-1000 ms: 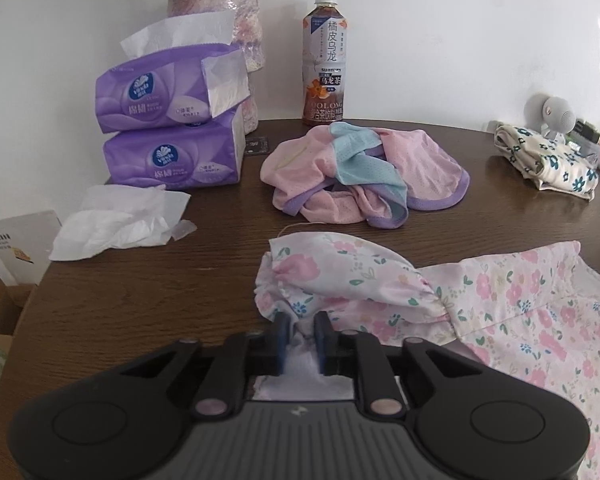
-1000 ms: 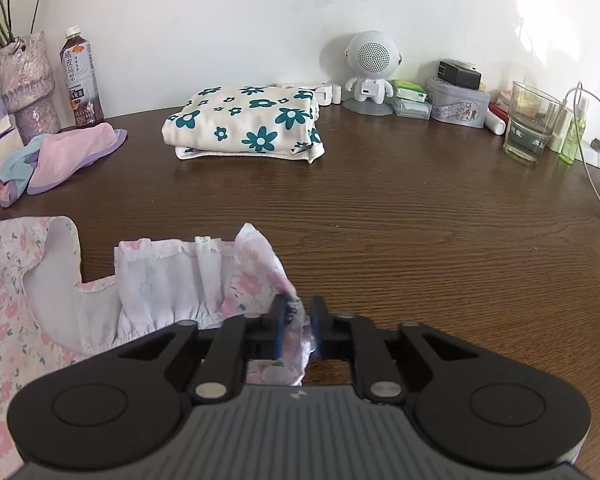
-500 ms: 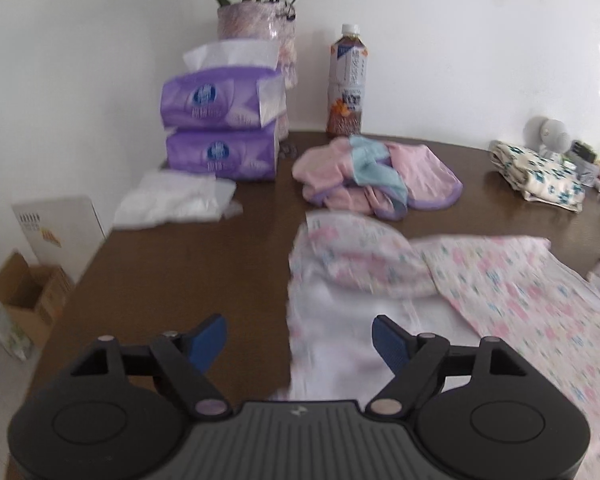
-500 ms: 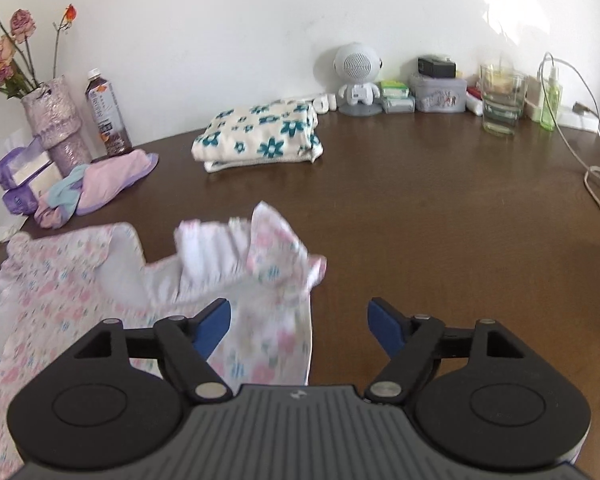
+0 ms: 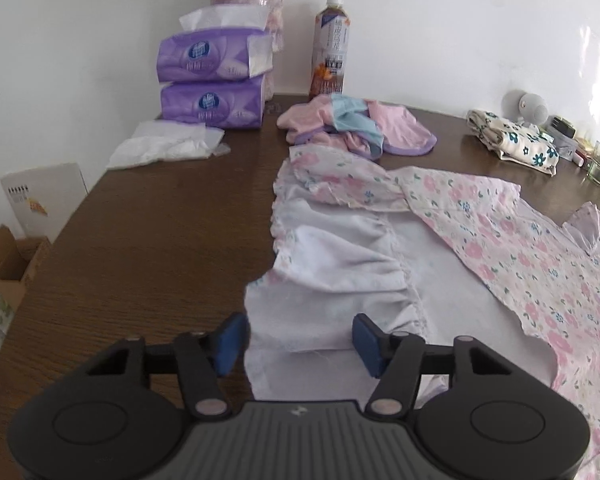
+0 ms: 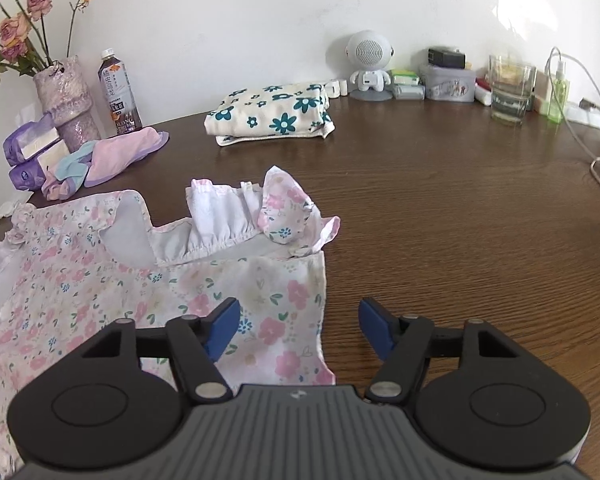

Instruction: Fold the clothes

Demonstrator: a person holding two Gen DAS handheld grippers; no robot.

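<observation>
Both claws released since a second ago: left gripper [image 5: 298, 338] and right gripper [image 6: 296, 330] now spread apart, empty. Floral dress [image 6: 100, 280] lies with sleeves folded in; next fold pending.

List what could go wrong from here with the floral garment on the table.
1. The left sleeve of the floral garment lies flipped inside out, white lining up; folding now may trap that bunching.
2. The right sleeve stands crumpled, so the next fold could come out lumpy.
3. The pink and blue clothes pile touches the garment's far edge; the open left claw might drag both.
</observation>
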